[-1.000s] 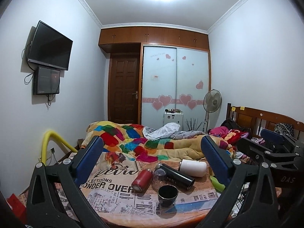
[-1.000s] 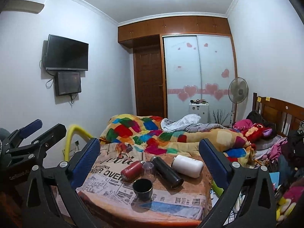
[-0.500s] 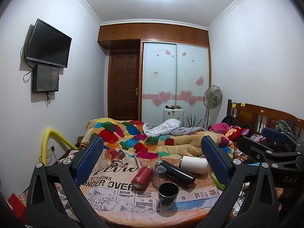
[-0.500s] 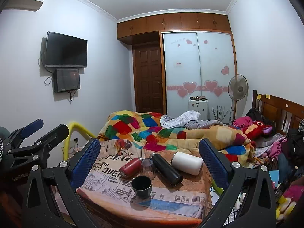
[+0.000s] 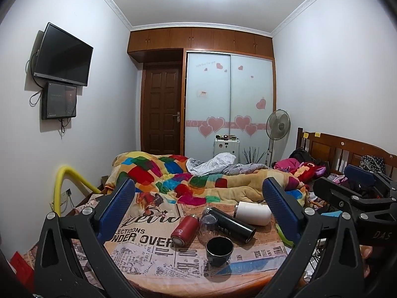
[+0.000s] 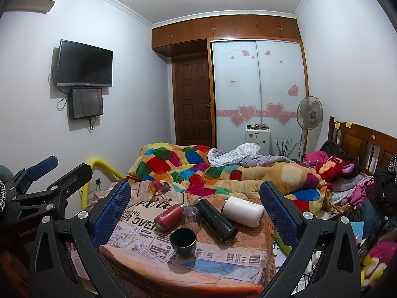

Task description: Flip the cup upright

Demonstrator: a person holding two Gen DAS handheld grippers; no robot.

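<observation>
A red flask, a black flask and a white flask lie on their sides on a newspaper-print cloth. A dark cup stands upright in front of them. A clear glass stands mouth-down between the red and black flasks. My left gripper and right gripper are open and empty, held back from the objects.
The cloth covers a small table at the foot of a bed with a colourful quilt. A yellow tube stands at the left. Clutter and a wooden headboard lie at the right.
Both grippers have tilted slightly, so the table objects sit a little higher in the views. Nothing on the table has moved.
</observation>
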